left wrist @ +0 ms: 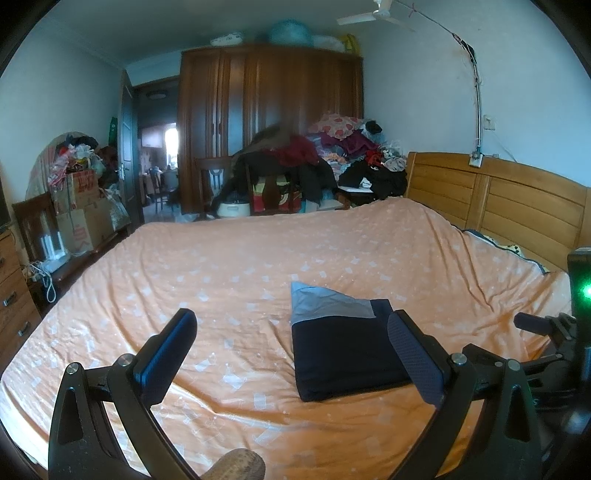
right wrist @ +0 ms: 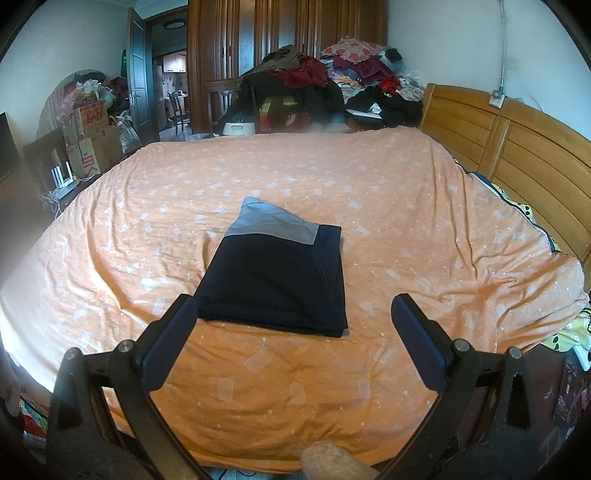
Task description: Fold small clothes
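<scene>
Folded navy garment (right wrist: 275, 284) flat on orange bedspread (right wrist: 406, 221). Left gripper (left wrist: 291, 334) and right gripper (right wrist: 294, 314) both spread wide, empty.

A lived-in home bedroom.

A double bed (right wrist: 406, 206) under an orange patterned cover fills the room, with a slatted wooden headboard (right wrist: 517, 155) against the pale wall. Beyond it stands a tall dark wooden wardrobe (left wrist: 269, 110), bundles stored on top, and a chair (left wrist: 273, 188) buried in heaped clothes (left wrist: 354, 151). Cardboard boxes (left wrist: 81, 214) are stacked by the open door (left wrist: 127, 147), and a ceiling fan (left wrist: 376, 13) hangs overhead.
</scene>
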Motion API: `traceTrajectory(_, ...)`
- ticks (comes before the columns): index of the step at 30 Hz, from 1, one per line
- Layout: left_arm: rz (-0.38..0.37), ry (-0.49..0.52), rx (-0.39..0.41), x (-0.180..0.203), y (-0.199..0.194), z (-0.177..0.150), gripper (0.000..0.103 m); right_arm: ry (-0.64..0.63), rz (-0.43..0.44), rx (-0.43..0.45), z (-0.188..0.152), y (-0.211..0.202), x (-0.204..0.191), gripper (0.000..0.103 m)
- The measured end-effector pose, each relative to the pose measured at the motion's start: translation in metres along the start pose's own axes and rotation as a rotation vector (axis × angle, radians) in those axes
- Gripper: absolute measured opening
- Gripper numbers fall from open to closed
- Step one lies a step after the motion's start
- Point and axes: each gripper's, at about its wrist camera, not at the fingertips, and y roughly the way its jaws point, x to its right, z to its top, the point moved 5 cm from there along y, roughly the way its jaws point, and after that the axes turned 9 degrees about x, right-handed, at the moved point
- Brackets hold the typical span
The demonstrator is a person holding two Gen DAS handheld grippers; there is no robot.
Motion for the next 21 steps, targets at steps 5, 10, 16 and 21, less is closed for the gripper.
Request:
traceTrajectory(5, 0.001, -0.001, 0.001, 0.0003, -0.0003, 0.0003, 0.103, 0.000, 0.002, -0.009, -0.0038, -0.0021, 0.0015, 0.103)
traceTrajectory(10, 0.001, 0.000, 0.001, -0.0001, -0.0001, 0.0004, 0.103, 0.002, 0.003, -0.009, -0.0035, -0.0014, 0.0014, 0.103)
traceTrajectory(16, 0.000, 0.000, -0.003, -0.0012, 0.0000, 0.0007, 0.103, 0.000, 0.004, -0.013, -0.0048, -0.0012, 0.0018, 0.103)
traceTrajectory(21, 0.000, 0.000, -0.006, -0.0028, 0.0015, 0.0014, 0.103, -0.006, 0.002, -0.016, -0.0067, 0.0010, 0.0019, 0.103)
